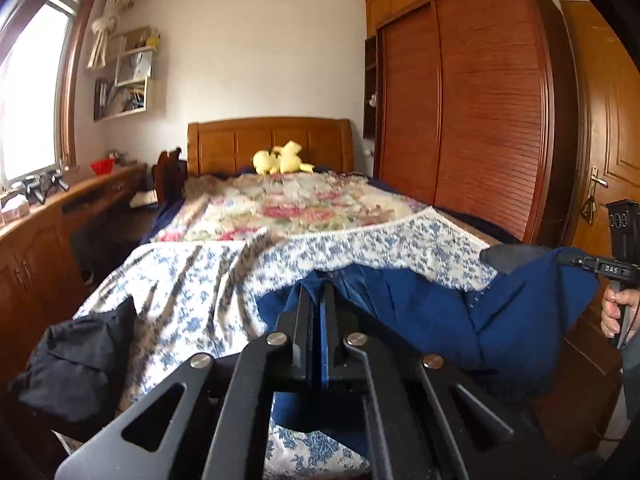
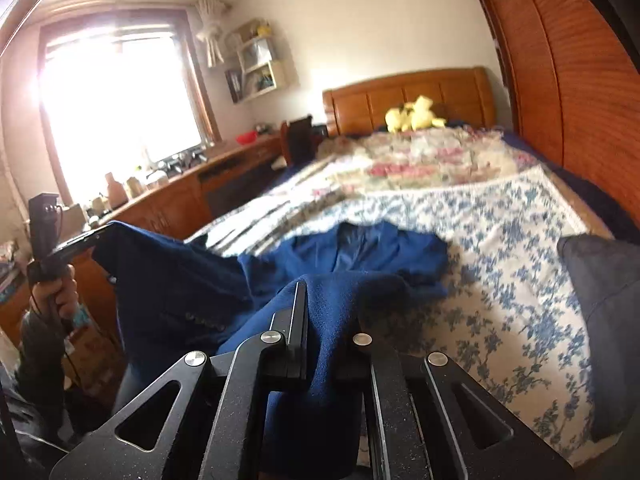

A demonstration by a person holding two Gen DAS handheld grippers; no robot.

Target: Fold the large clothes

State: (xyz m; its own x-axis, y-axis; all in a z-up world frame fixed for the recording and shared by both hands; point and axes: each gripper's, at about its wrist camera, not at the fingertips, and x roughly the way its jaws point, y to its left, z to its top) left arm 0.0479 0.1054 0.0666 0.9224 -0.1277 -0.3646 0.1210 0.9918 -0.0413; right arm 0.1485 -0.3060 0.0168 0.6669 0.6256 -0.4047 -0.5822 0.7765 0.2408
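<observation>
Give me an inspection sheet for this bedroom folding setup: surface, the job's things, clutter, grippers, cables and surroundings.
Surface: bed under a blue floral cover, with a pink floral quilt beyond.
Job's things: blue jacket, partly lifted off the bed, collar end on the cover.
Clutter: dark garment at the bed's near left corner; another dark garment at the right edge; yellow plush toys by the headboard.
Grippers: left gripper and right gripper, jaws shut on jacket cloth.
Cables: a thin cord at the right hand; nothing seen on the bed.
Surroundings: wardrobe right, desk and window left, wall shelves.
</observation>
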